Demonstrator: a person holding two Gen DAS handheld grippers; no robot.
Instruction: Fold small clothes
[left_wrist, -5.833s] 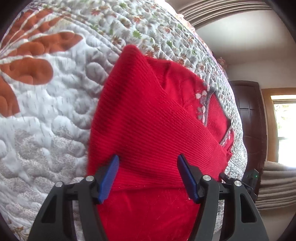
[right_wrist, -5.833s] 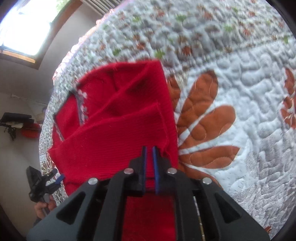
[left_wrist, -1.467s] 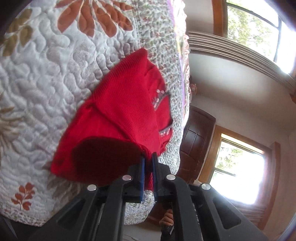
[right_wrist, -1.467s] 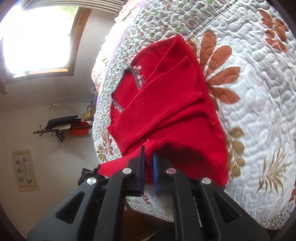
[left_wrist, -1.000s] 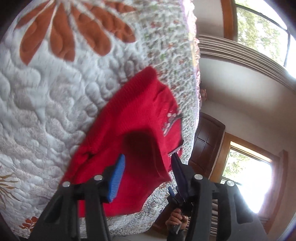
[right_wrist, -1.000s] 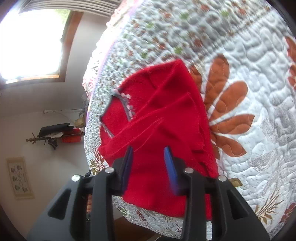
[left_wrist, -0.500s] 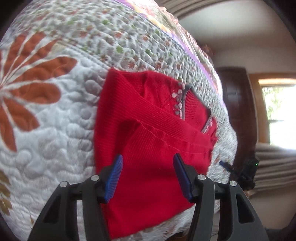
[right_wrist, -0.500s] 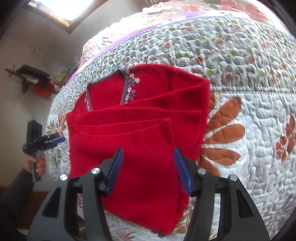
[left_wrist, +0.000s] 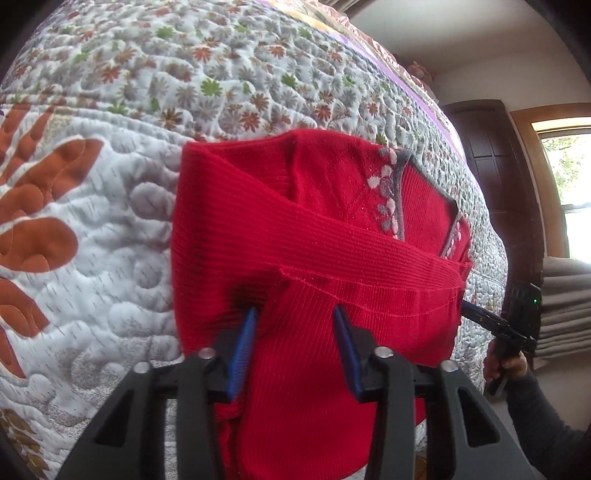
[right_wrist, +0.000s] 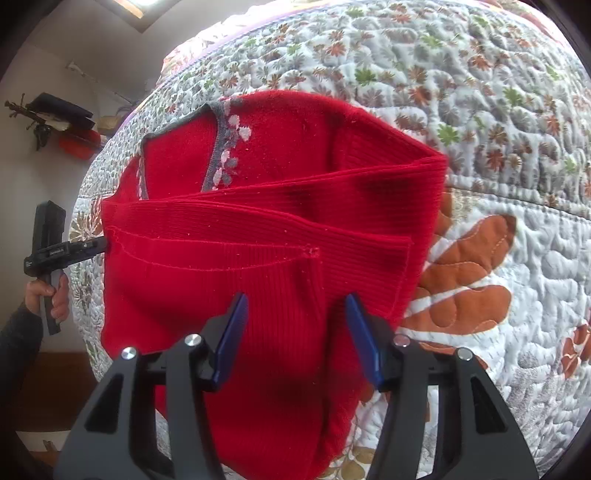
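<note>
Left gripper (left_wrist: 293, 338) wide, gripping nothing, red sweater (left_wrist: 314, 240) folded straight ahead on quilt (left_wrist: 110, 221). Right gripper (right_wrist: 295, 325) wide too, sweater hem between its pads.

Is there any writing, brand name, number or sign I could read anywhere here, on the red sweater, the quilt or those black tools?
None can be read.
Left gripper: a small pale mark on its side, too small and blurred to read.
Red sweater: only flower embroidery by the grey neckline, no label showing.
Quilt: leaf and flower print, no words.
</note>
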